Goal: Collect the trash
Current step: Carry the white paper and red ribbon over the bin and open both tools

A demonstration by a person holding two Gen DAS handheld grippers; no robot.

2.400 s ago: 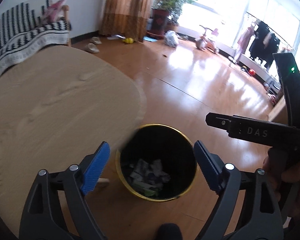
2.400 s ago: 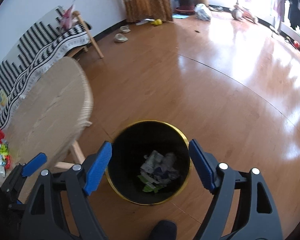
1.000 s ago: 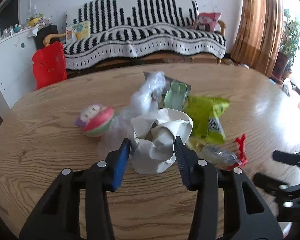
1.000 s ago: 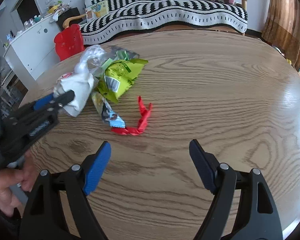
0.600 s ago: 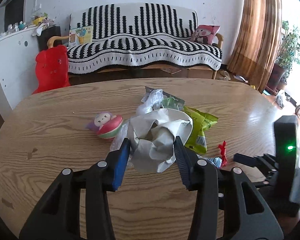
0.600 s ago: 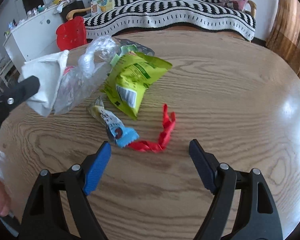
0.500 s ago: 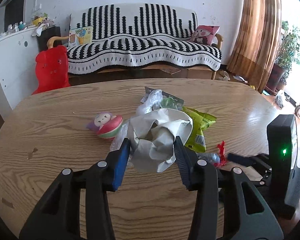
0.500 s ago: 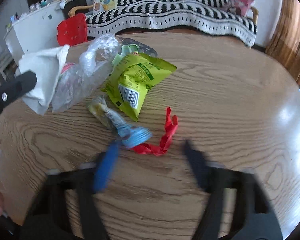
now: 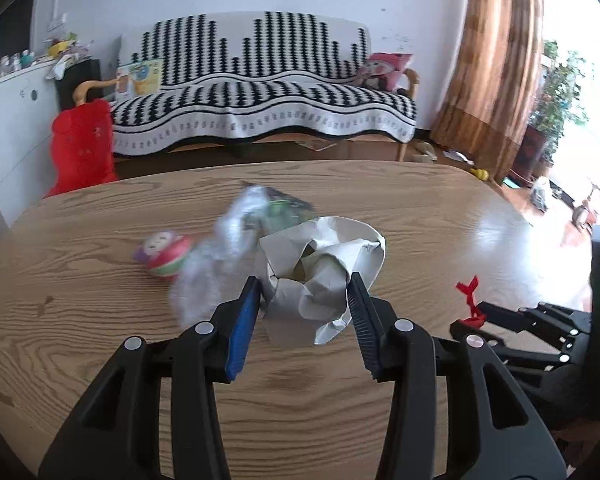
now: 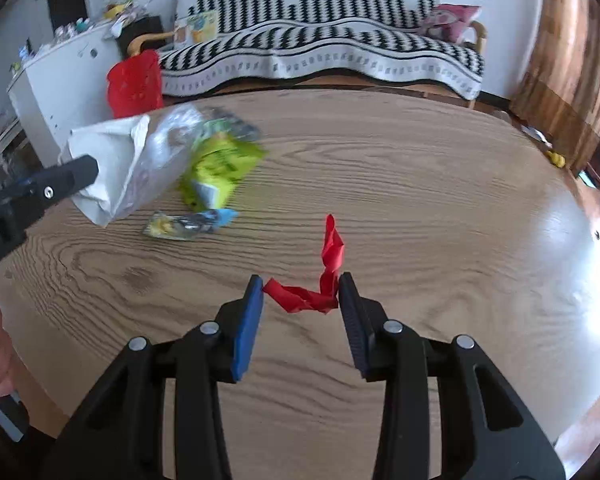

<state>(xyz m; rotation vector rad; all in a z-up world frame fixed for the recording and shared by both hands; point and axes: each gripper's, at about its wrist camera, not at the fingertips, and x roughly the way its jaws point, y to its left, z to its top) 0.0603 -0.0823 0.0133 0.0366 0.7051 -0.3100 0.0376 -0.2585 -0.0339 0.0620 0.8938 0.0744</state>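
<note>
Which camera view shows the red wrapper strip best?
The right wrist view: the red wrapper strip lies whole and sharp between the right gripper fingers. The left wrist view shows only its small tip sticking up behind that gripper.

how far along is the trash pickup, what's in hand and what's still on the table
No bin shows now, so nothing finished is visible. In hand: the left gripper is shut on the crumpled white paper, lifted with a clear plastic bag; the right gripper brackets the red wrapper strip, jaws not yet closed. Left on the table: green snack bag, small blue-ended wrapper. The round toy may not be trash.
</note>
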